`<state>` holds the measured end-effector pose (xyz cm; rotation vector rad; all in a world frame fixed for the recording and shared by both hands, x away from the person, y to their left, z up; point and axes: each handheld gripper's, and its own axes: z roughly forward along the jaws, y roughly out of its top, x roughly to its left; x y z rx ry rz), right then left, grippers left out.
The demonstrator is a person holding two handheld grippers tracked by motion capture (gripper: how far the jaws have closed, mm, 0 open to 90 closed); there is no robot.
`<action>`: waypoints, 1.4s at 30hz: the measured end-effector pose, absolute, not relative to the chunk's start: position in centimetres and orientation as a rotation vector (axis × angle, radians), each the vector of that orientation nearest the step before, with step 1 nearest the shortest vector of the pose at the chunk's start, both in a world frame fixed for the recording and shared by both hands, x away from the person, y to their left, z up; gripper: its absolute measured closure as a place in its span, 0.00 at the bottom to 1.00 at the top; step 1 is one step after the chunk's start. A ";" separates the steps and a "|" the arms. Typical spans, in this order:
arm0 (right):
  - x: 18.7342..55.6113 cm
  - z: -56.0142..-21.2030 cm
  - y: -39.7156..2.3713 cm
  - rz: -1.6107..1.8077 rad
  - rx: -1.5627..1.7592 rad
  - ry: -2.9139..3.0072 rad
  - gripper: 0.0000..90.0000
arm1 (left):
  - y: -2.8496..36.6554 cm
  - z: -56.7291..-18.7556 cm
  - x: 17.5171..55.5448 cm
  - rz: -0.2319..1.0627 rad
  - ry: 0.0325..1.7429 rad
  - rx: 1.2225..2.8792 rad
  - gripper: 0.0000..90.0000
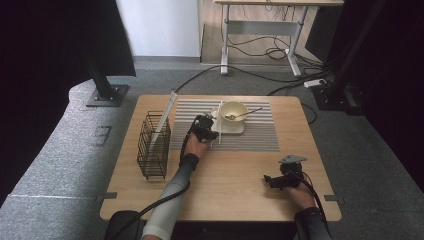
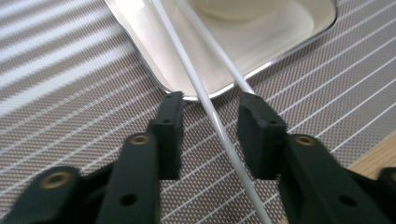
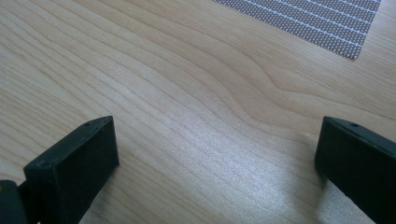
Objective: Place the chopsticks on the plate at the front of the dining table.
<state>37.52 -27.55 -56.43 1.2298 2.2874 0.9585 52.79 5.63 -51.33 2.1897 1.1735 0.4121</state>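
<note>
Black wire basket (image 1: 152,146) at table (image 1: 225,195) left; bowl (image 1: 233,111) with spoon (image 1: 243,114) on mat (image 1: 250,139)

We see the bowl (image 1: 233,110) on the tray (image 1: 235,128), the tray on the striped mat (image 1: 250,140); two chopsticks (image 1: 219,122) lean on the tray's left edge; the wire rack (image 1: 152,147) stands left of the mat.

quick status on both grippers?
Left gripper: open, thin white chopsticks between the jaws, not pinched.
Right gripper: open, empty, over the light wooden table.
</note>
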 end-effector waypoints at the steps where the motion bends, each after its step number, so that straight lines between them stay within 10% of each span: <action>1: 37.5 -56.4 -27.6 0.958 1.230 2.287 0.00 | 5.6 -51.2 52.8 0.411 1.175 2.183 0.57; 12: 37.5 -56.4 -27.6 0.960 1.228 2.286 0.00 | 4.6 -52.2 52.1 0.381 1.152 2.187 0.36; 27: 37.5 -56.5 -27.6 0.961 1.227 2.286 0.00 | 3.4 -53.3 51.7 0.379 1.134 2.236 0.66; 42: 37.5 -56.4 -27.6 0.960 1.228 2.286 0.00 | 2.9 -53.3 52.1 0.412 1.129 2.218 0.70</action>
